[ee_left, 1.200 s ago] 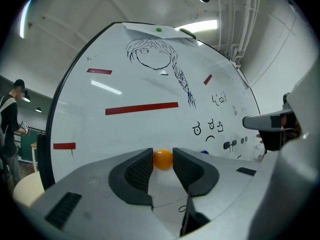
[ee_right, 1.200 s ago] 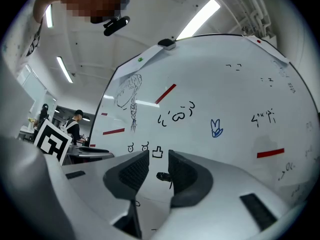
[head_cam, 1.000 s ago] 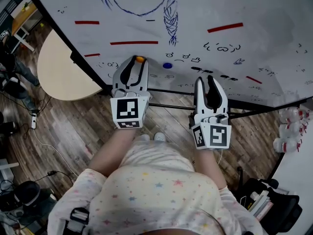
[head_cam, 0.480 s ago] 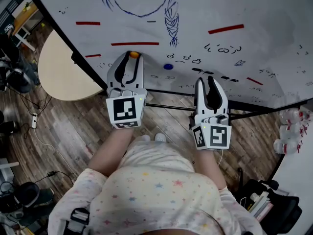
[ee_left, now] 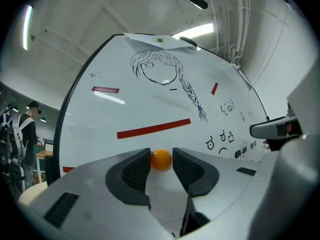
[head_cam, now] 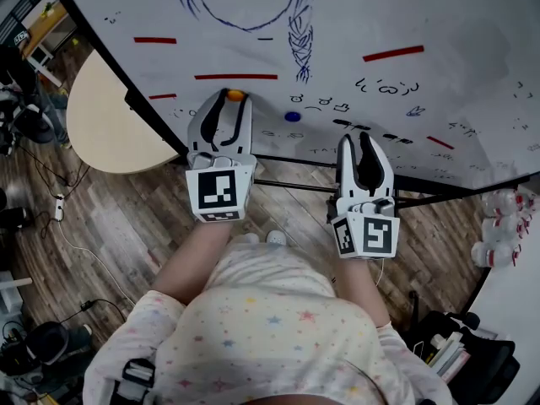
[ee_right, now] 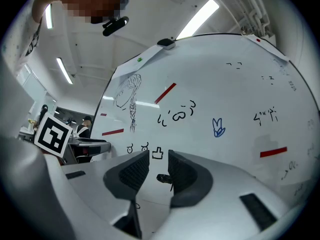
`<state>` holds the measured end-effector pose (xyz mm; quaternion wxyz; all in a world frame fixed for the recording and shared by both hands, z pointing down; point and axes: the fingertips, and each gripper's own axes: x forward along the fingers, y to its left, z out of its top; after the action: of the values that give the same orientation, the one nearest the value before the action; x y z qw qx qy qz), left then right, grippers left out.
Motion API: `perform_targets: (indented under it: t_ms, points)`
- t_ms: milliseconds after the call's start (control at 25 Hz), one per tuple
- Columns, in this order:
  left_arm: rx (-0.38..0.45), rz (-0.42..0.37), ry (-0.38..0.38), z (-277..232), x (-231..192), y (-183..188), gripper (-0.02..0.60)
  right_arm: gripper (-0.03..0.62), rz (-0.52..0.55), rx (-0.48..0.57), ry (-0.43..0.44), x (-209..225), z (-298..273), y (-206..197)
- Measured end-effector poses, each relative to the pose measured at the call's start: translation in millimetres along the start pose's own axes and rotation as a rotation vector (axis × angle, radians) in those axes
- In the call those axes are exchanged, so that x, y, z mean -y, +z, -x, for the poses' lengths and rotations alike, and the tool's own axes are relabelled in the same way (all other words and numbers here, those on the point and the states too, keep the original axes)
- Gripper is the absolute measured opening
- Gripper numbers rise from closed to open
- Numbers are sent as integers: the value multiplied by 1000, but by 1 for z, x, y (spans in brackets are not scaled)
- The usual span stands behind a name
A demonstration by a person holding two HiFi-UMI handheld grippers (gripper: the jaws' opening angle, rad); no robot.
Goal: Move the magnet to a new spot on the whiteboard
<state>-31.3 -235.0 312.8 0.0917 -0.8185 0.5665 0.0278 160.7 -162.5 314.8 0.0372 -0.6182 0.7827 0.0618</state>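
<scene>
A small orange round magnet (head_cam: 235, 95) sits against the whiteboard (head_cam: 380, 15), just under a long red strip (head_cam: 236, 77). My left gripper (head_cam: 231, 99) is shut on it; in the left gripper view the orange magnet (ee_left: 161, 160) is pinched between the two dark pads of the left gripper (ee_left: 161, 155). My right gripper (head_cam: 364, 137) hovers lower right near the board's bottom edge. In the right gripper view the right gripper (ee_right: 158, 160) has its jaws a little apart with nothing between them, only board scribbles behind.
A blue round magnet (head_cam: 293, 116) sticks to the board right of the orange one. Red strips and a blue drawing (head_cam: 253, 7) cover the board. A round beige table (head_cam: 110, 125) stands left, the board's black stand bar (head_cam: 295, 184) runs below, and bottles (head_cam: 498, 226) stand at right.
The left gripper has shifted slightly up and left along the board, and the orange magnet has gone with it. The right gripper has kept still.
</scene>
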Motion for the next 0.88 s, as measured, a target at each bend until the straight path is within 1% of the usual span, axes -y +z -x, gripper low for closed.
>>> perform_targets:
  t_ms: [280, 480, 680, 880]
  points:
    - [11, 18, -18, 3, 0, 3, 123, 117, -2, 4, 8, -4, -3, 1]
    - [31, 6, -37, 7, 1, 10, 123, 117, -3, 3, 19, -8, -6, 1]
    - [51, 21, -29, 13, -3, 16, 124, 117, -2, 3, 33, -14, -8, 1]
    - [69, 45, 4, 21, -13, 20, 124, 115, -1, 1, 43, -17, -9, 1]
